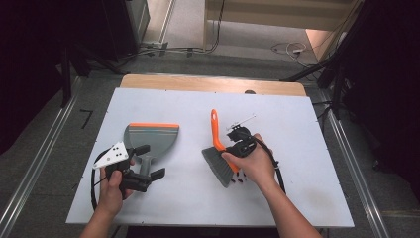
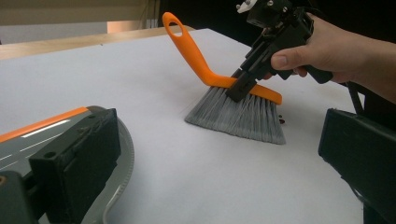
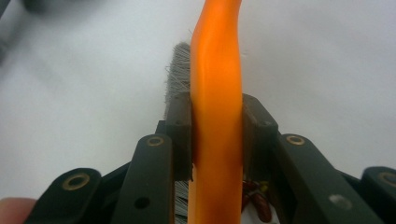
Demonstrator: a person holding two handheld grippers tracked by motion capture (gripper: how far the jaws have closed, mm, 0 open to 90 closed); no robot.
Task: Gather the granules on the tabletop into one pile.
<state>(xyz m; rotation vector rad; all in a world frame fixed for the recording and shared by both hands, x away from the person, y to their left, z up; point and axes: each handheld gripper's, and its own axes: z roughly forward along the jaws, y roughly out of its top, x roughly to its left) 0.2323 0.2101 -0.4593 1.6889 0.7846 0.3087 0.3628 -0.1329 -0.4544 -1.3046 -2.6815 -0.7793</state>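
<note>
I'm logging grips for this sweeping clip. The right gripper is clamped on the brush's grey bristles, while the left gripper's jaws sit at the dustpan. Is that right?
Not quite. The right gripper is clamped on the brush's orange back, not its grey bristles; the right gripper view shows the pads pressing the orange plastic from both sides. The rest holds: the left gripper's jaws sit at the dustpan.

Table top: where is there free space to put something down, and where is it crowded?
Free: the far strip of the table beyond the dustpan, and its right side past the brush. Crowded: the near middle, where the left gripper sits at the dustpan and the right gripper clamps the brush.
</note>
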